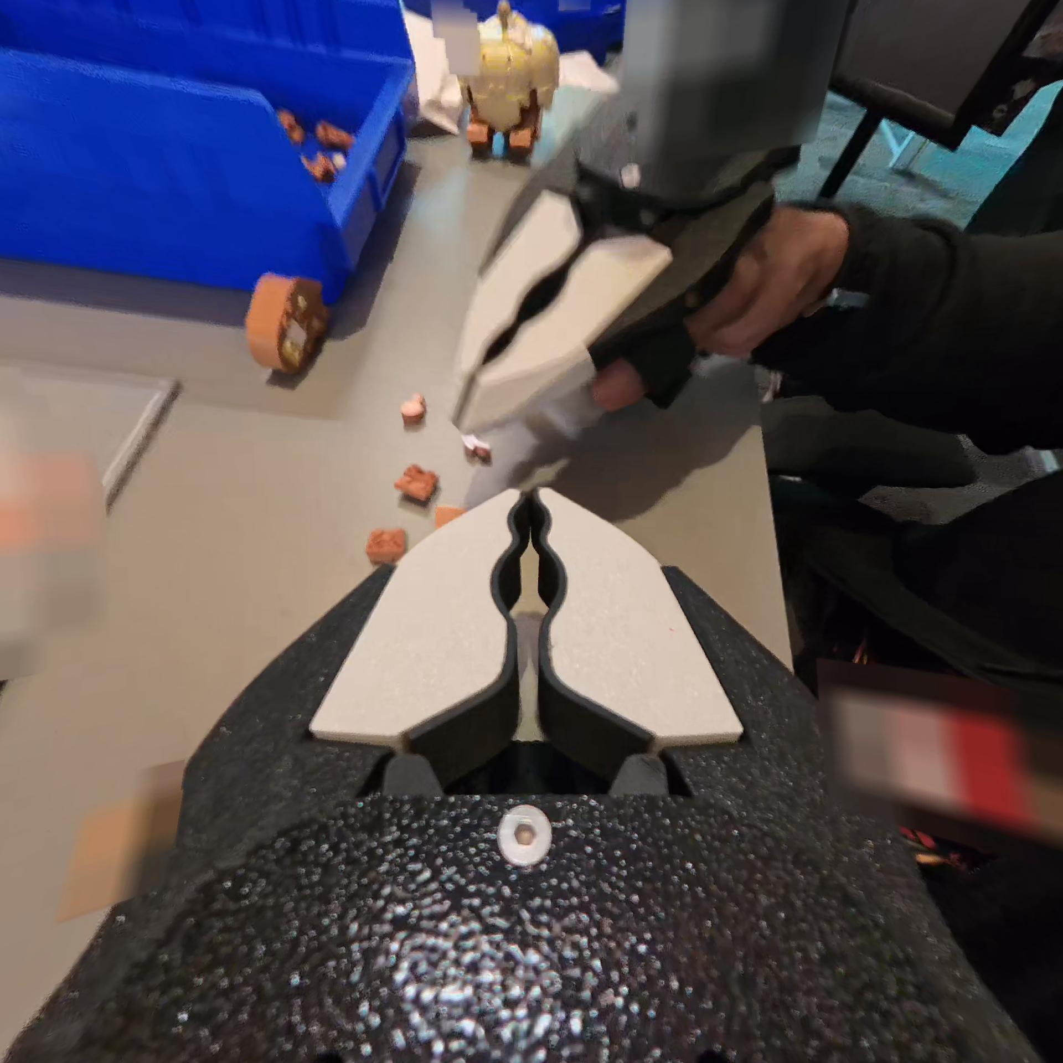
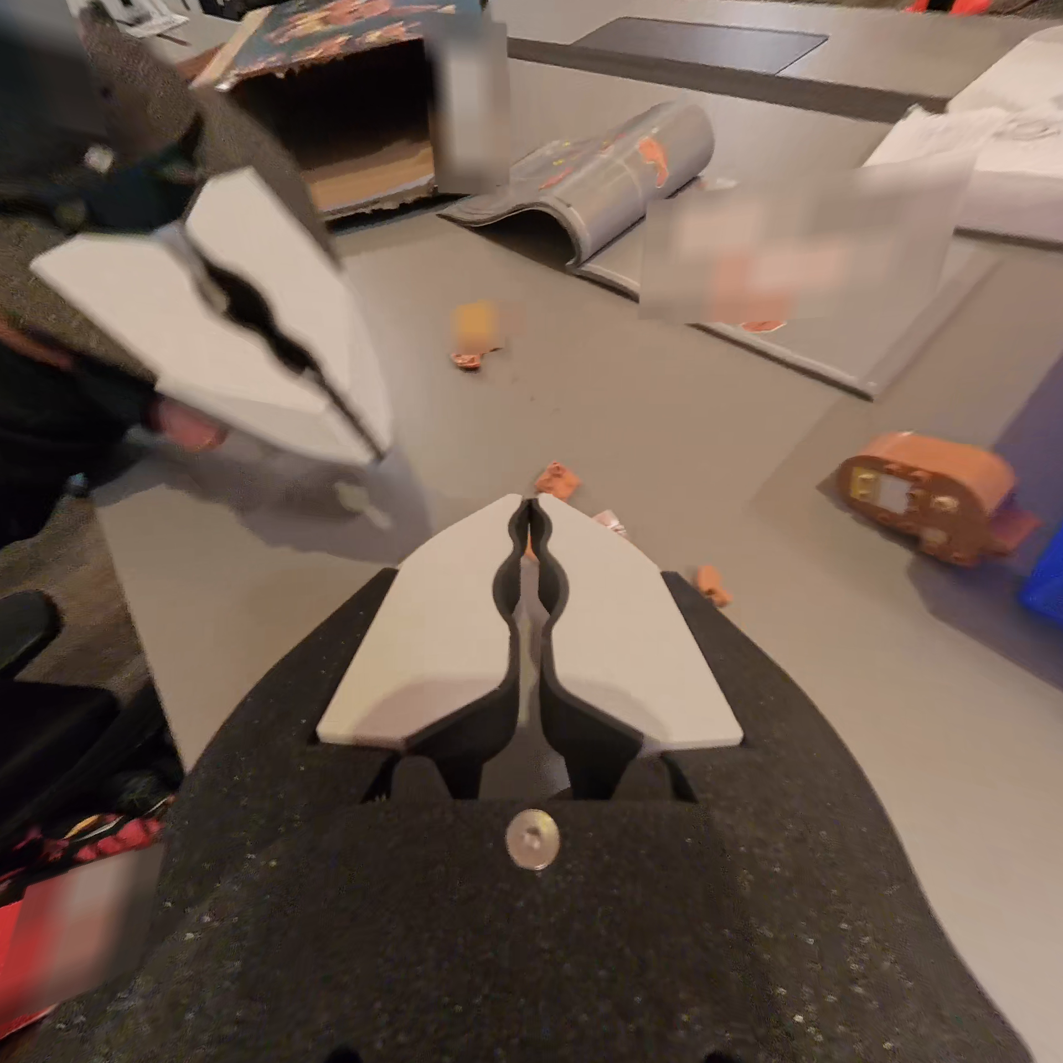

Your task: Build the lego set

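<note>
We saw both grippers, left (image 1: 530, 493) and right (image 2: 530, 500), closed on nothing above small, light, rigid terracotta plastic bricks (image 1: 415, 482) on the grey worktop (image 1: 241, 575); pinching their flat sides seemed best.

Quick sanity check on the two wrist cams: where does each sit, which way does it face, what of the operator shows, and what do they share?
Left wrist view: rides the left gripper, looking along its shut fingers over the grey table toward blue bins; shows the right gripper and the hand holding it.
Right wrist view: rides the right gripper, fingers shut, facing a cardboard box and open booklet; the left gripper shows at left.
Shared: scattered orange bricks and the brown rounded model.
</note>
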Available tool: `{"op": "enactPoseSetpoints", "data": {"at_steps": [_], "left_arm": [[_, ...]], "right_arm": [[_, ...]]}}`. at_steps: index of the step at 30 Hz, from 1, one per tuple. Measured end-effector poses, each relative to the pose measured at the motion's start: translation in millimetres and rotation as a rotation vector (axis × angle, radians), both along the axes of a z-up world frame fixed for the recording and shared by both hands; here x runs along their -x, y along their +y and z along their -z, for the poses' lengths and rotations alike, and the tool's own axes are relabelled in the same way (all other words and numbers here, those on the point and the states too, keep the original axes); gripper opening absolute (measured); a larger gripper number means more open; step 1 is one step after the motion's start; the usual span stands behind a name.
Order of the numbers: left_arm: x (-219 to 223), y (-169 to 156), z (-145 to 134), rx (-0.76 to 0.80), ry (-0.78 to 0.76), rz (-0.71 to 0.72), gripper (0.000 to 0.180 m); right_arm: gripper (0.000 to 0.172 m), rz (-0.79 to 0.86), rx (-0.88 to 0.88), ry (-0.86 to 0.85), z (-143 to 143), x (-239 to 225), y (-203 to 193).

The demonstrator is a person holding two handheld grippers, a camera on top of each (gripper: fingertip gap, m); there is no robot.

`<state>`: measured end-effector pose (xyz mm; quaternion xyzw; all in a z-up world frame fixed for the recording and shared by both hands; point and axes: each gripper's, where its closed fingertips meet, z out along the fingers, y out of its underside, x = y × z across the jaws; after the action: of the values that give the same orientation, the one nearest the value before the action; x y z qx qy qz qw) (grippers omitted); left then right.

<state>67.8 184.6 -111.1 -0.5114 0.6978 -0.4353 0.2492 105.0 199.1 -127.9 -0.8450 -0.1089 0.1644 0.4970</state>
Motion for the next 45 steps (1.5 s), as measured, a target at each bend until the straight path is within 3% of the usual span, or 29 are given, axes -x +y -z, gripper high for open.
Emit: {"op": "enactPoseSetpoints", "data": {"at_steps": [2,5,8,11,17,21,33,36,41,43,45], "left_arm": [[-11,17,-13,-0.012,-0.041,-0.035,0.000],[-25,52,-14,-0.027,-0.039,-0.101,0.000],[-33,27,-2,-0.018,0.000,0.012,0.000],[-37,-8,7,-0.065,0.018,0.133,0.000],[-51,16,5,0.022,-0.046,0.043,0.000],[-52,4,8,0.047,-0.053,0.074,0.000],[-59,-12,4,0.057,-0.103,0.102,0.000],[-60,-2,-3,0.020,-0.172,0.060,0.000],[-51,55,-50,0.089,-0.432,-0.176,0.000],[-47,56,-46,0.131,-0.431,-0.185,0.000],[-48,45,-33,0.067,-0.388,-0.148,0.000]], "right_arm": [[0.000,-0.057,-0.002,0.006,-1,22,-8],[0.000,-0.068,-0.078,0.040,-26,32,-13],[0.000,0.032,-0.150,0.090,-43,-3,-9],[0.000,0.109,-0.177,0.111,-41,-33,-11],[0.000,0.175,-0.258,0.174,-33,-50,-22],[0.000,0.175,-0.269,0.112,-35,-55,-26],[0.000,0.200,-0.291,0.147,-34,-62,-30],[0.000,0.215,-0.302,0.133,-38,-63,-31],[0.000,0.254,-0.356,0.106,-55,-71,-39],[0.000,0.254,-0.339,0.109,-48,-68,-35],[0.000,0.227,-0.328,0.092,-45,-58,-29]]}}
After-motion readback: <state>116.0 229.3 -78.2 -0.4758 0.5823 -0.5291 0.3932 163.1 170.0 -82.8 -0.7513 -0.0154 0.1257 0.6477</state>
